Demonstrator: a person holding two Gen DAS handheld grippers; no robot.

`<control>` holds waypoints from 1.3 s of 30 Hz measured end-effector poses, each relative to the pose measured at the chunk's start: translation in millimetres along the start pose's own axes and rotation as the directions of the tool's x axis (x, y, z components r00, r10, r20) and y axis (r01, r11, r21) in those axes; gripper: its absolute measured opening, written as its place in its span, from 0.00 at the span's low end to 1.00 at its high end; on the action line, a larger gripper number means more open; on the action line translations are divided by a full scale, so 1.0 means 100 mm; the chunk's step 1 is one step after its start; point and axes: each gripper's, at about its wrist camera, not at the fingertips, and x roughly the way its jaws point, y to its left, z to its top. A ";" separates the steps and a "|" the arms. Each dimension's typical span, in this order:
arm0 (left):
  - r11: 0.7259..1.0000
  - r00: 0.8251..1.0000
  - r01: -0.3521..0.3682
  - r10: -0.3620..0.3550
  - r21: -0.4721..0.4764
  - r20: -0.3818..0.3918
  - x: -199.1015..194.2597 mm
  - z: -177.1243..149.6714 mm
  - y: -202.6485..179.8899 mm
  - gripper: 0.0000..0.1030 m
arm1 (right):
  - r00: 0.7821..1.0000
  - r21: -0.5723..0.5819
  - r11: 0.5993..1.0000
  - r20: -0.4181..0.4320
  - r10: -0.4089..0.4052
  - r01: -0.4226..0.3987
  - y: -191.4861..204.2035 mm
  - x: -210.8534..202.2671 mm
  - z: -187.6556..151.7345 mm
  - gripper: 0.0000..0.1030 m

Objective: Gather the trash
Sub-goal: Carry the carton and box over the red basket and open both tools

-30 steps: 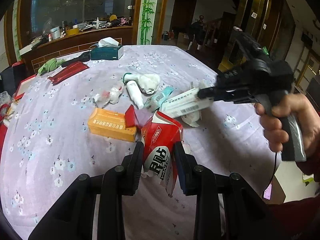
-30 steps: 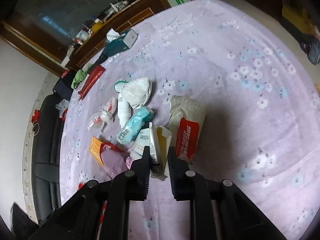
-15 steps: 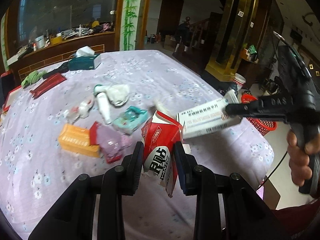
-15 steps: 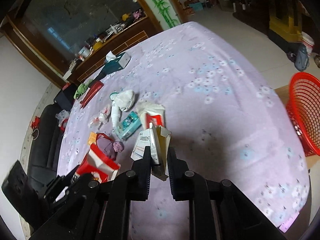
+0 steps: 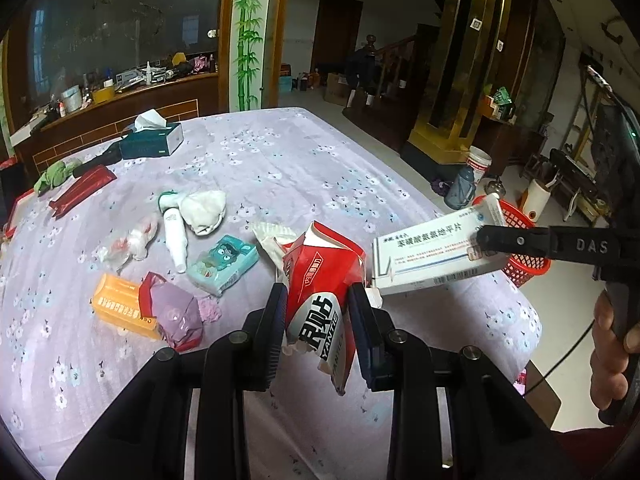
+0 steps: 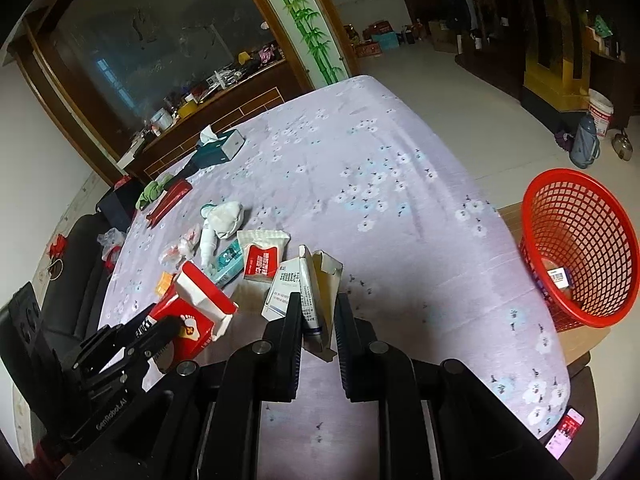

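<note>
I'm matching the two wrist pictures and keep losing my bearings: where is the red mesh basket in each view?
Left wrist: the red mesh basket sits at the right, mostly hidden behind the white medicine box and the right gripper.
Right wrist: it stands in full at the right edge, beyond the table's corner.
Shared landmark: the teal tissue box at the far end of the table.

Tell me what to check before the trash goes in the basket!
1. Left gripper shut on the red carton: ok.
2. Right gripper shut on the white box: ok.
3. Basket in view and open on top: ok.
4. Room in the basket, which is nearly empty: ok.
5. Either gripper over the basket: not ok, both are above the table.
6. More trash left on the table: not ok, several pieces.
</note>
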 end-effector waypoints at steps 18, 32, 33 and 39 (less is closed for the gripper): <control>0.998 0.999 -0.039 0.039 0.043 0.016 0.08 0.21 -0.18 0.29 | 0.999 0.017 1.000 0.021 -0.026 0.026 -0.22 -0.13 0.01 0.16; 0.998 1.000 -0.010 0.009 0.067 0.012 0.13 0.24 -0.27 0.29 | 0.998 0.048 0.998 0.040 -0.044 0.042 -0.35 -0.28 0.00 0.16; 0.998 1.000 -0.007 0.006 0.069 0.011 0.14 0.24 -0.27 0.29 | 0.998 0.052 0.998 0.042 -0.049 0.046 -0.37 -0.29 0.00 0.16; 0.996 1.000 0.018 -0.019 0.084 0.009 0.19 0.27 -0.36 0.29 | 0.997 0.070 0.996 0.050 -0.065 0.062 -0.46 -0.36 -0.01 0.16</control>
